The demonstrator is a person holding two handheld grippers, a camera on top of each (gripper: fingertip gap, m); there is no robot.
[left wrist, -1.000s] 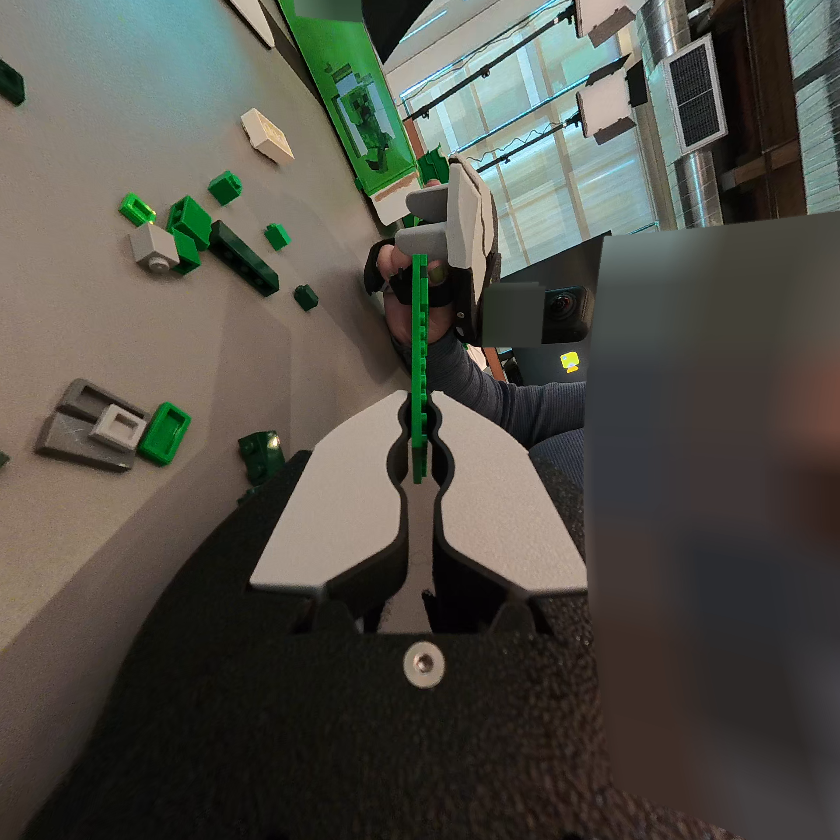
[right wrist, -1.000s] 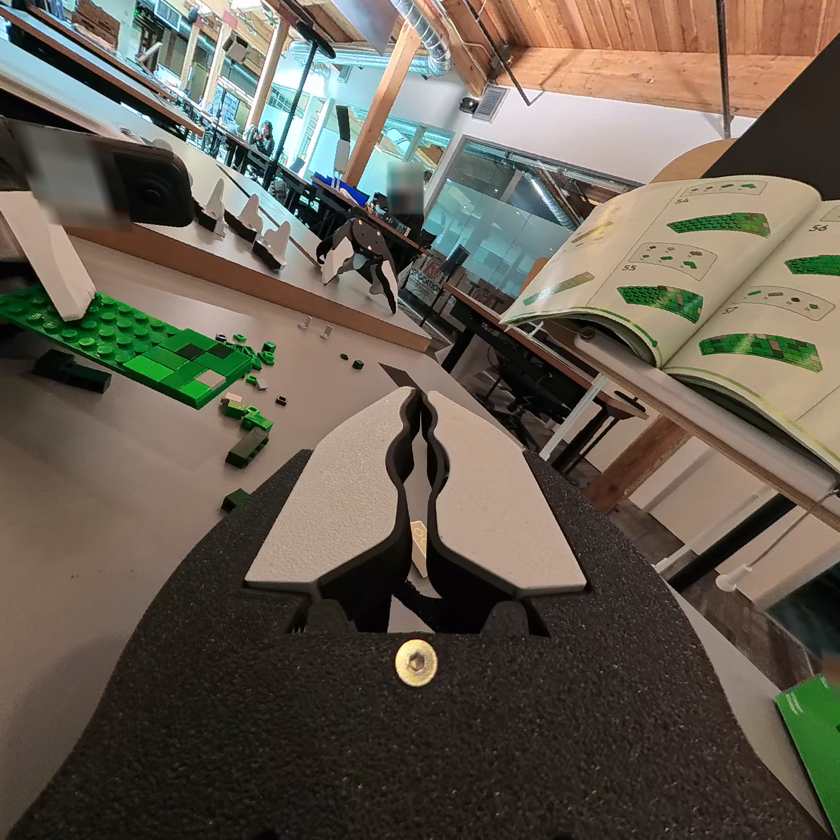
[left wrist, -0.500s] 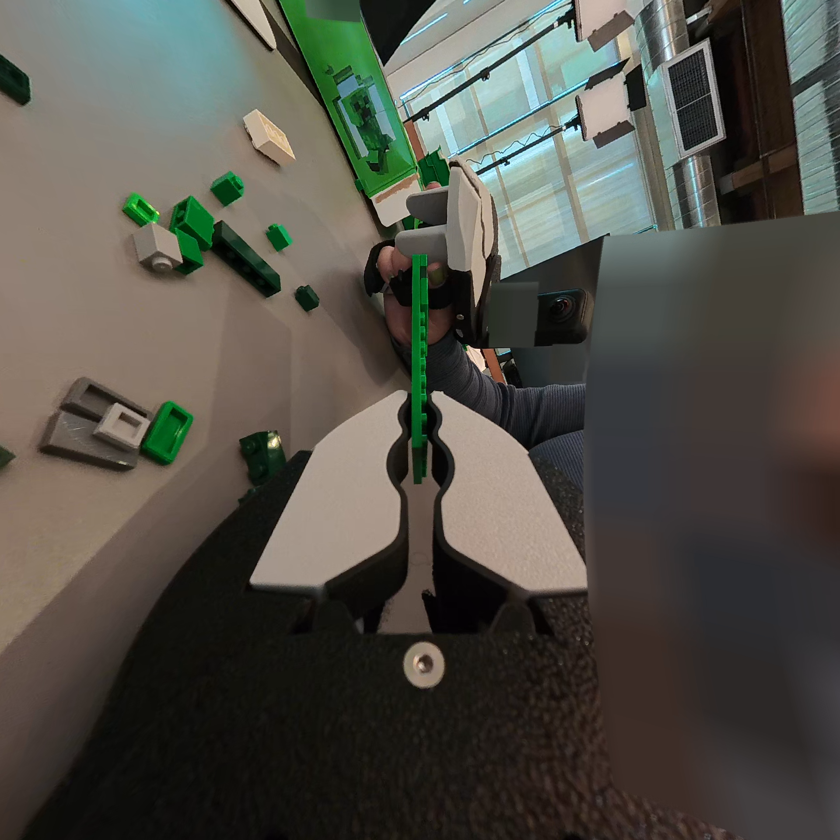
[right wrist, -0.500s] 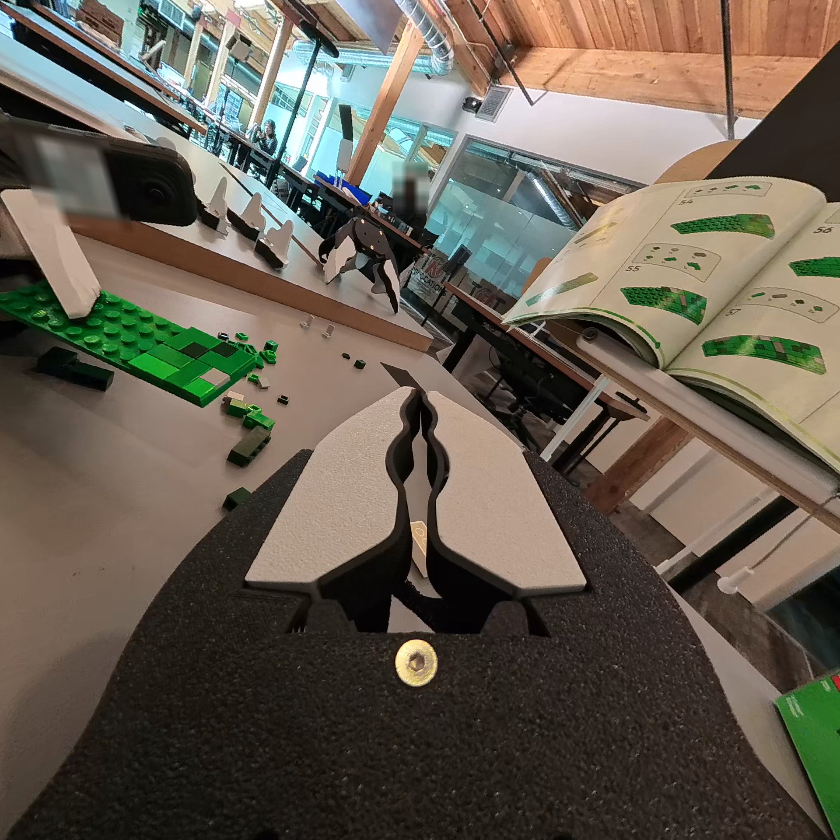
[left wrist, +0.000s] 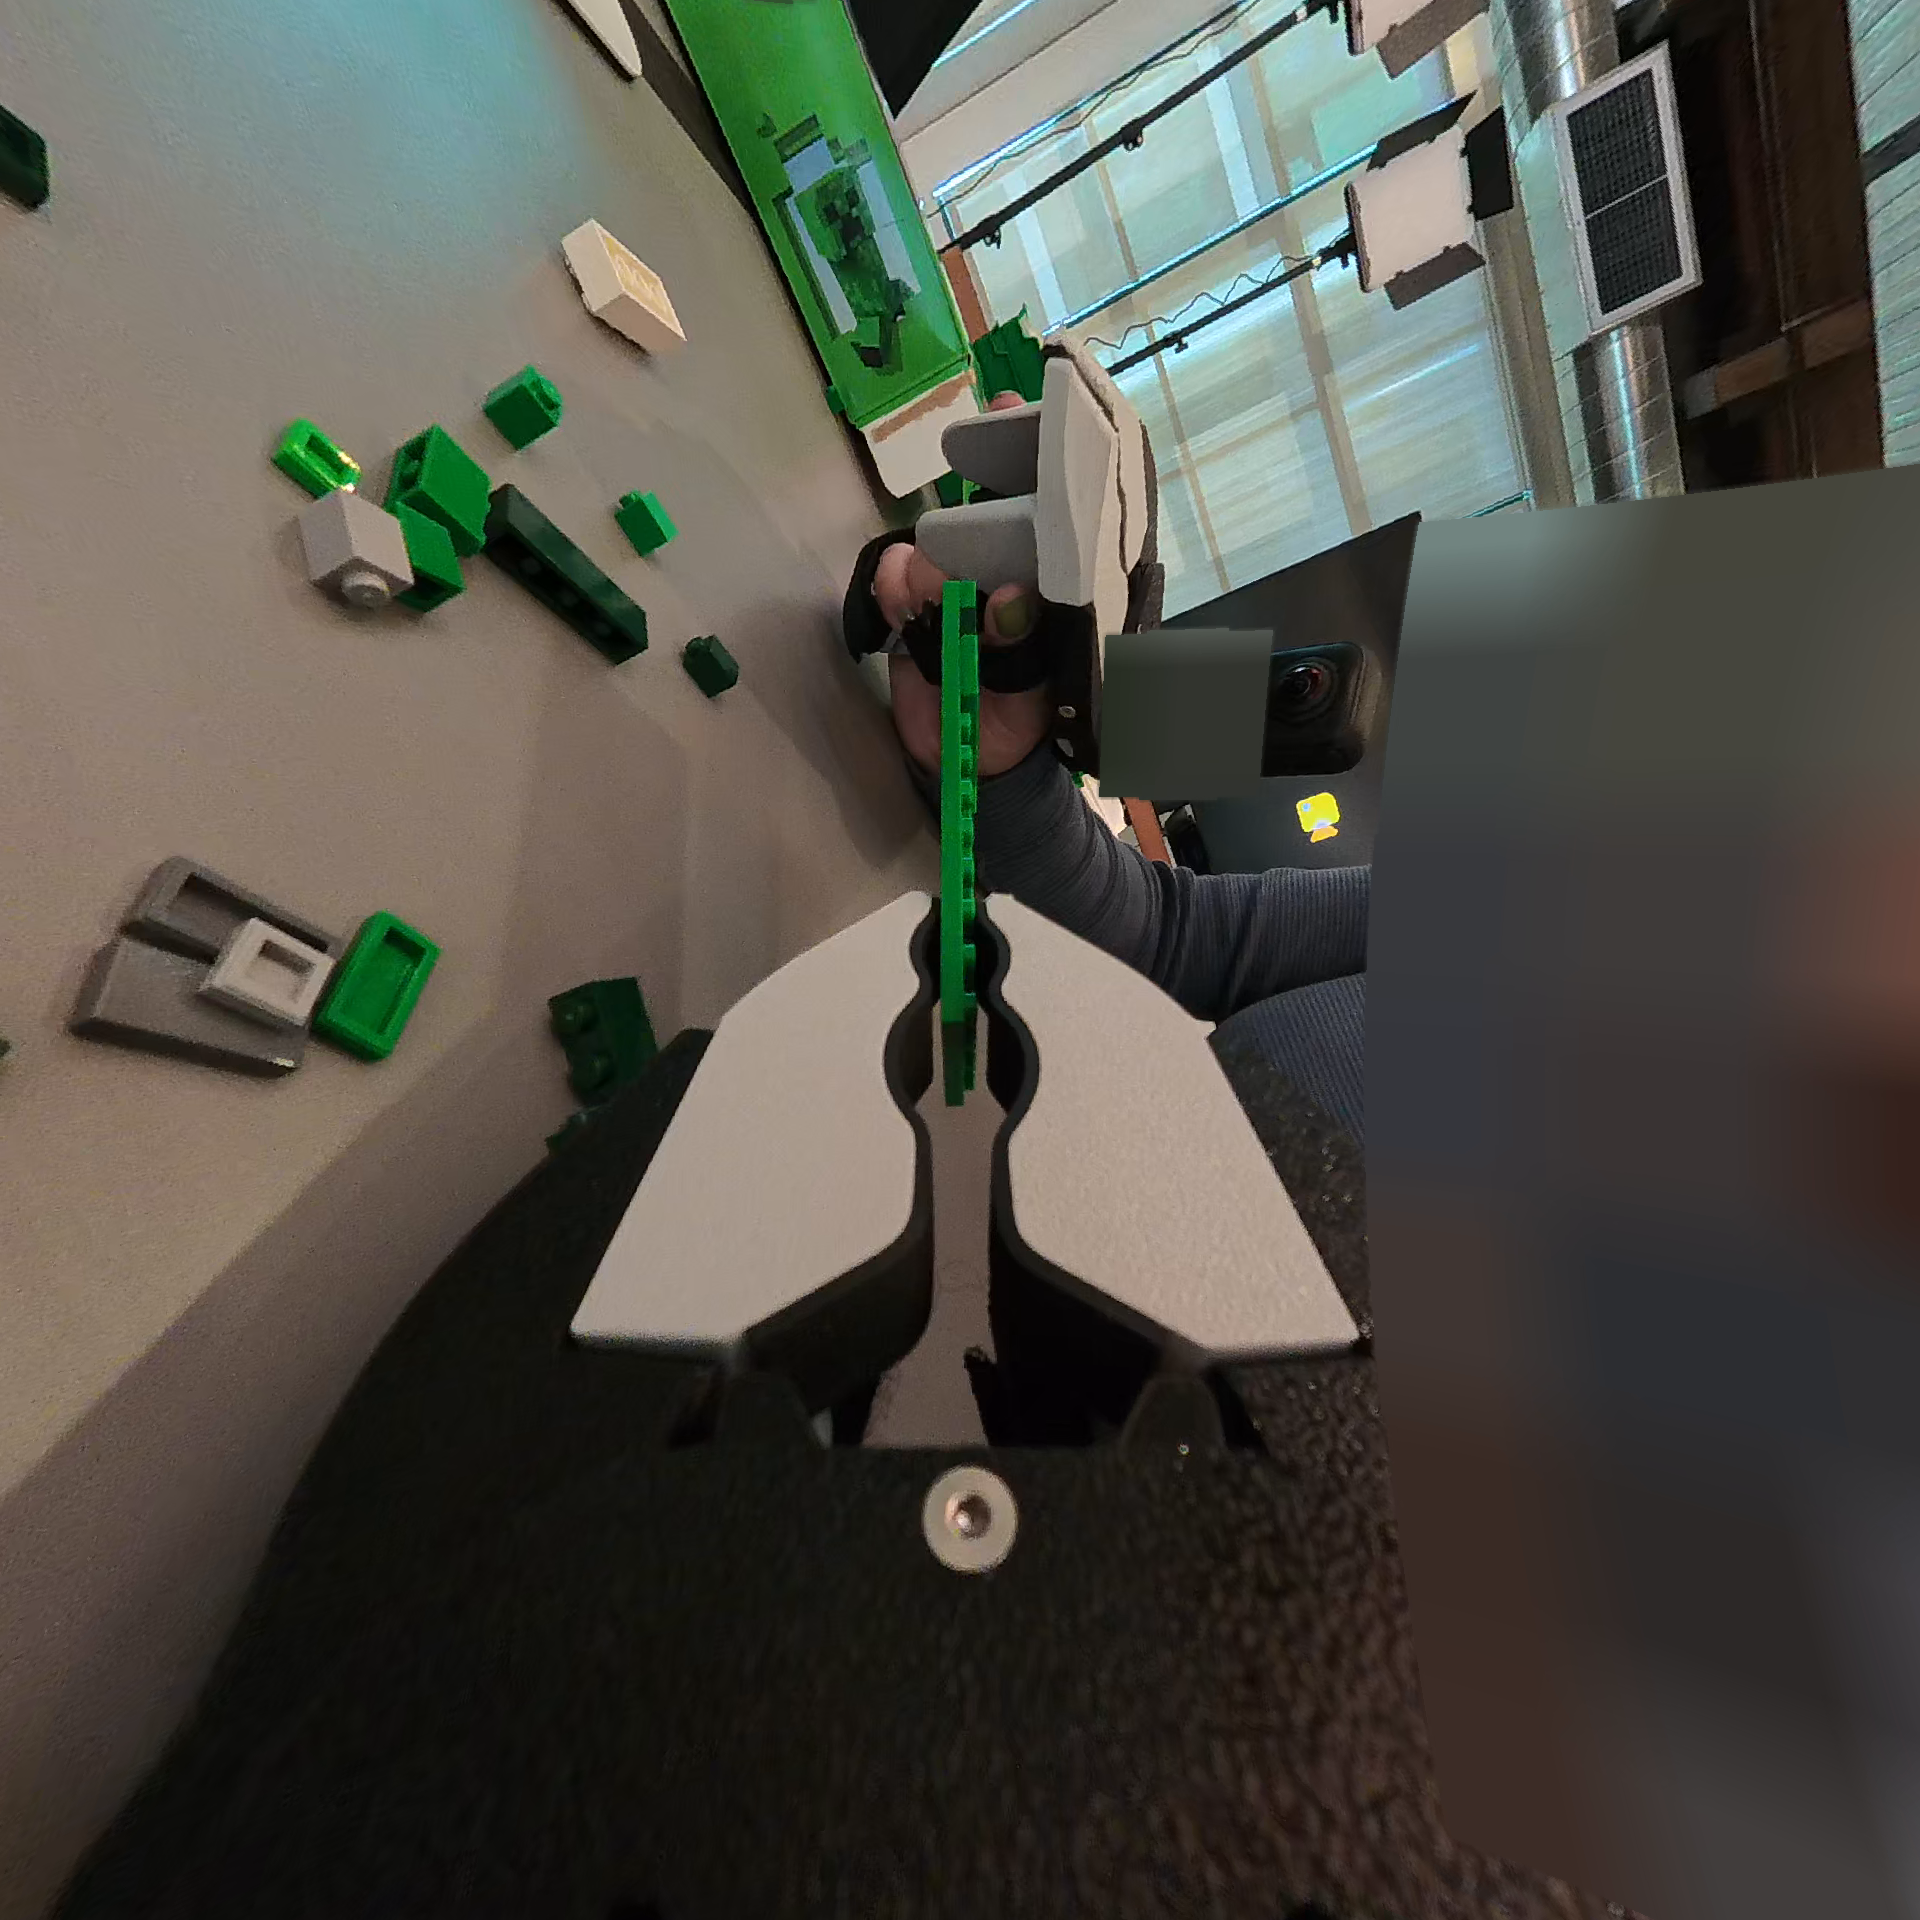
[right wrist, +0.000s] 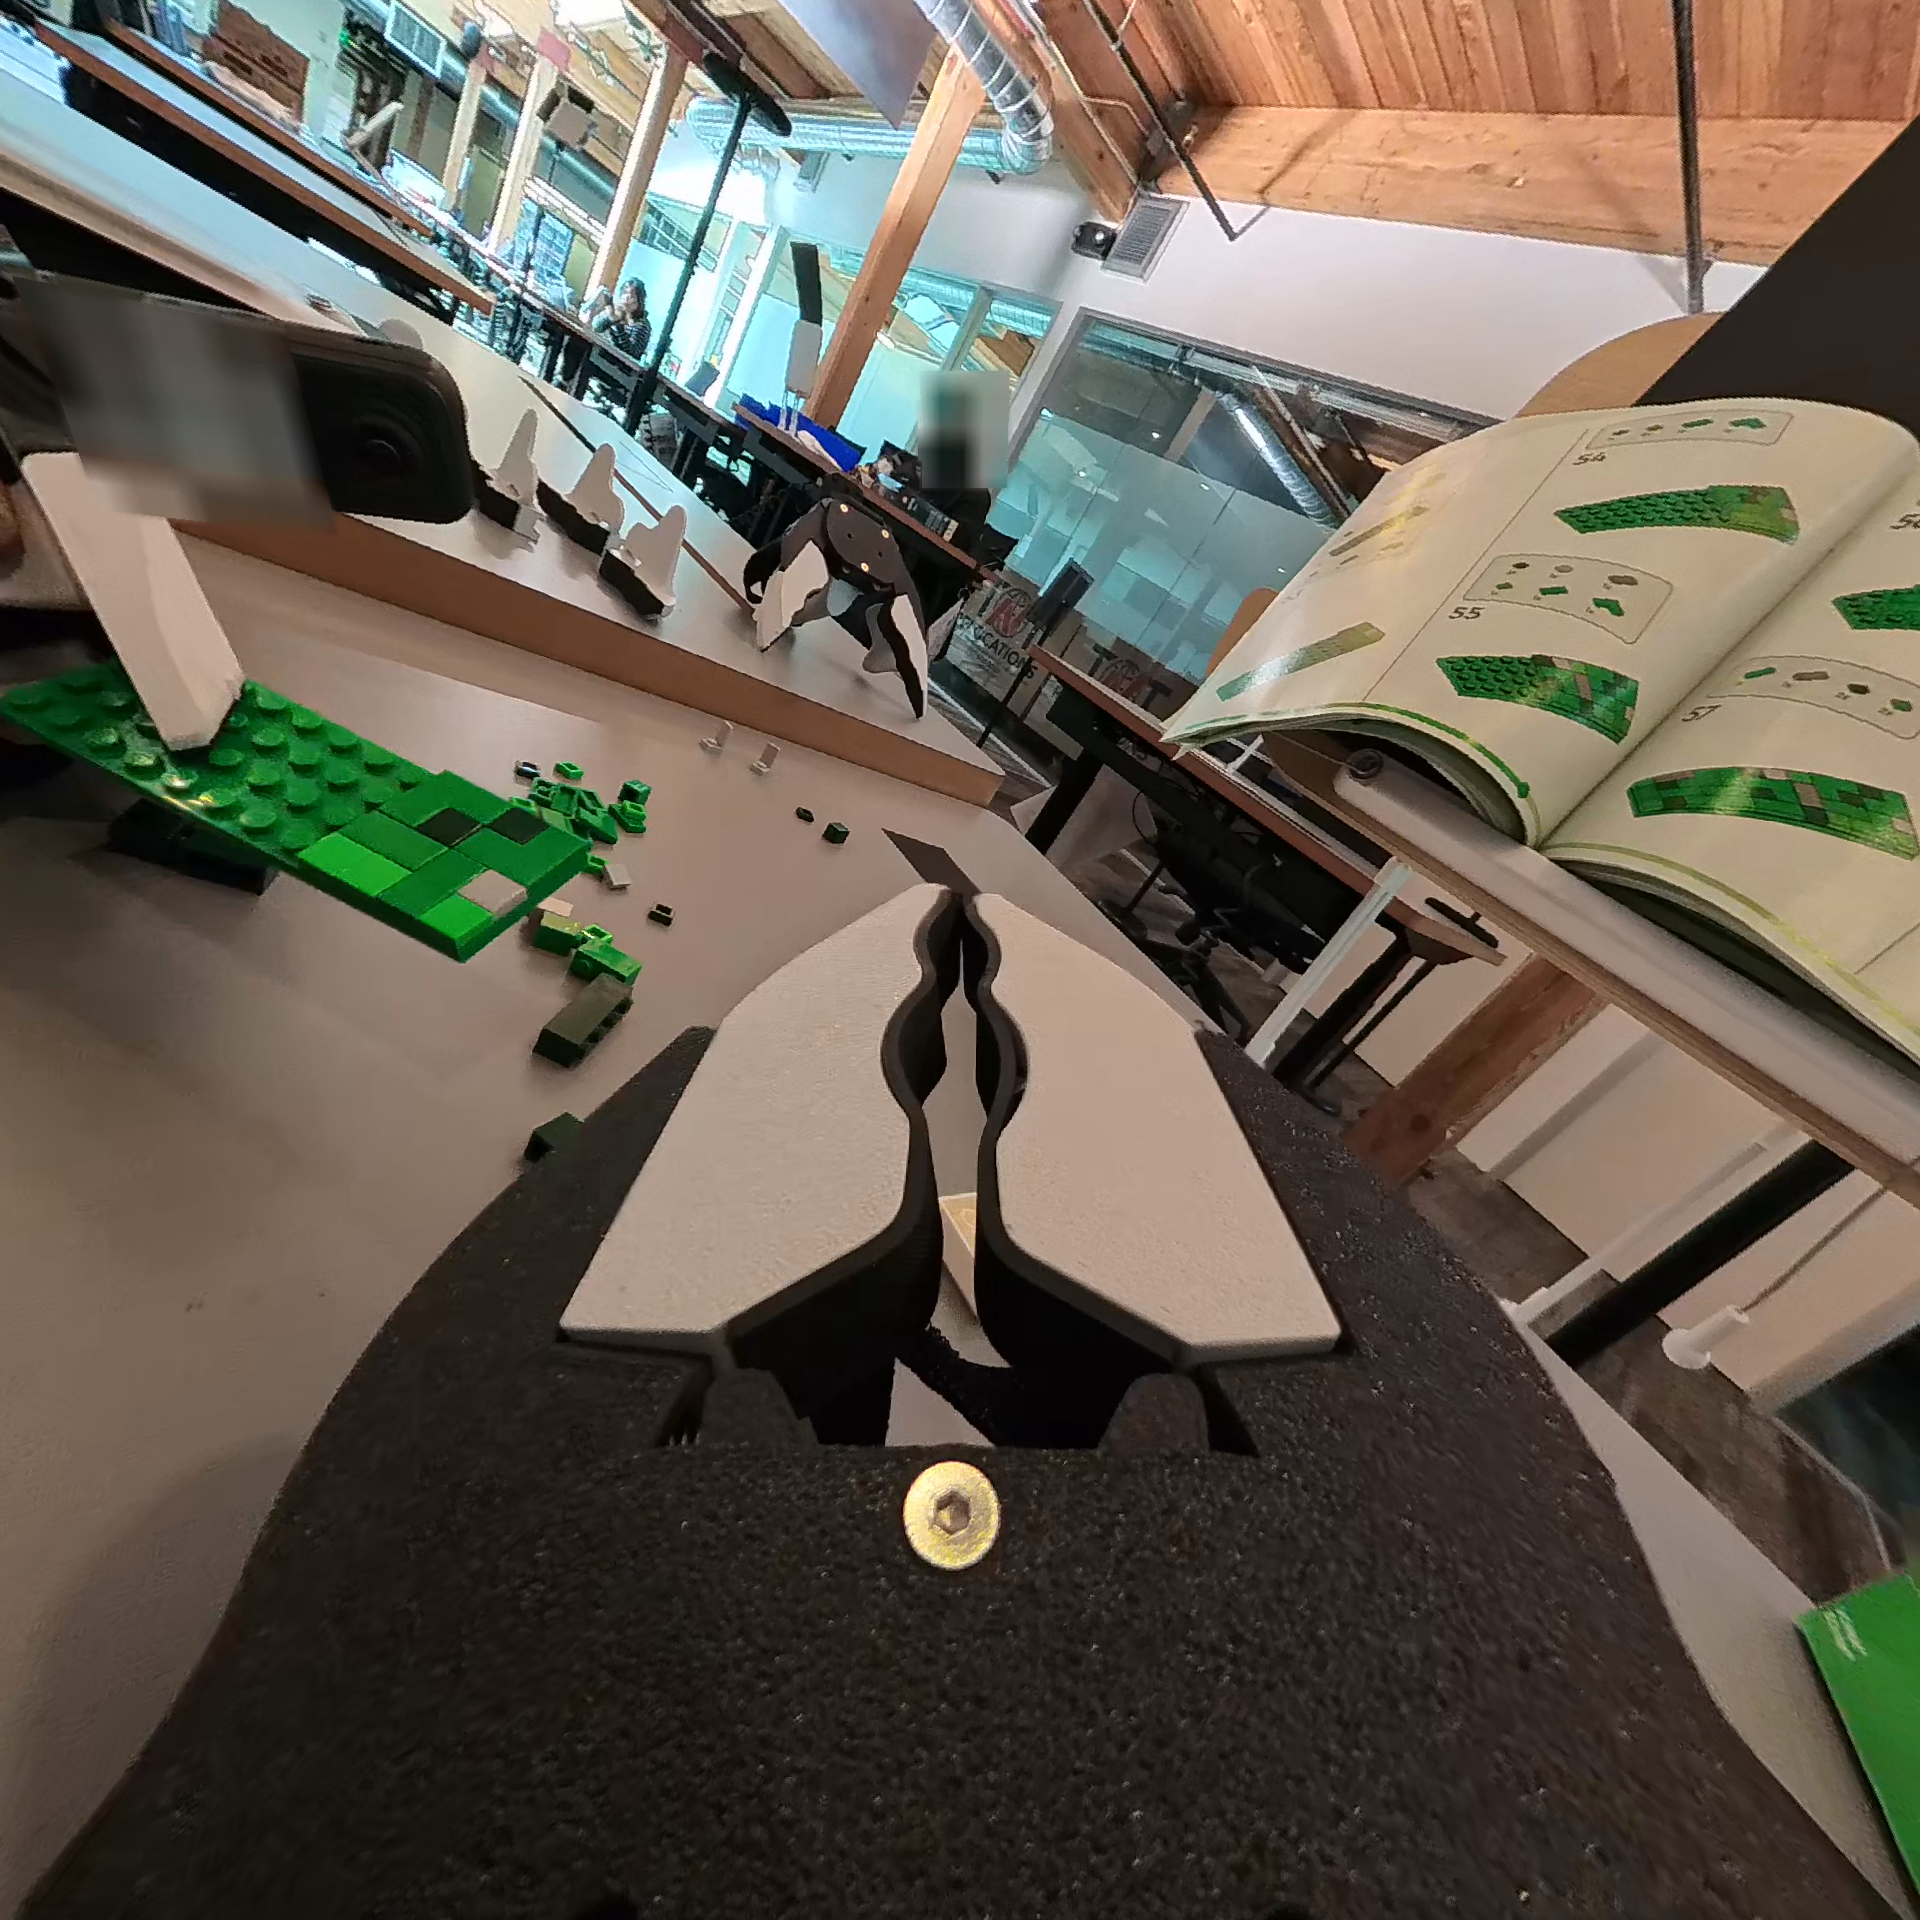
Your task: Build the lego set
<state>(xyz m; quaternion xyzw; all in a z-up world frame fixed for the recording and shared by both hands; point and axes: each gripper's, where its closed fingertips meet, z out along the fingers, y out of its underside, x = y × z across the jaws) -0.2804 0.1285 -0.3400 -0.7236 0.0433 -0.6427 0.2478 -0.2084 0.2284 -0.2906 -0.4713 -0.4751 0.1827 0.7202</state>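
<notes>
**Plate clamped in left gripper, right gripper closed on nothing**

Writing shows on the open booklet (right wrist: 1621, 665) propped on a rail at the right (step numbers and part diagrams, not copied here) and on the green box (left wrist: 842, 208) at the worktop's far edge. A small yellow sticker (left wrist: 1317, 814) sits on a dark panel behind.

The worktop (left wrist: 260, 748) is plain grey. The room is an open workshop with wooden beams, a plank ceiling, glass partitions, exposed ducts and long tables running back.

In the left wrist view, loose bricks lie scattered at the left: grey pieces (left wrist: 208, 966), bright green ones, a dark green brick (left wrist: 566, 587), a white brick (left wrist: 623, 286). The left gripper (left wrist: 958, 925) is clamped on the edge of the green plate (left wrist: 958, 790), which is lifted clear of the worktop and seen edge-on. In the right wrist view the plate (right wrist: 312, 810) is partly tiled at its near end, with small pieces (right wrist: 587, 805) strewn just beyond it. The right gripper (right wrist: 961, 909), well apart from the plate toward the worktop's right edge, has its fingertips together and empty.
</notes>
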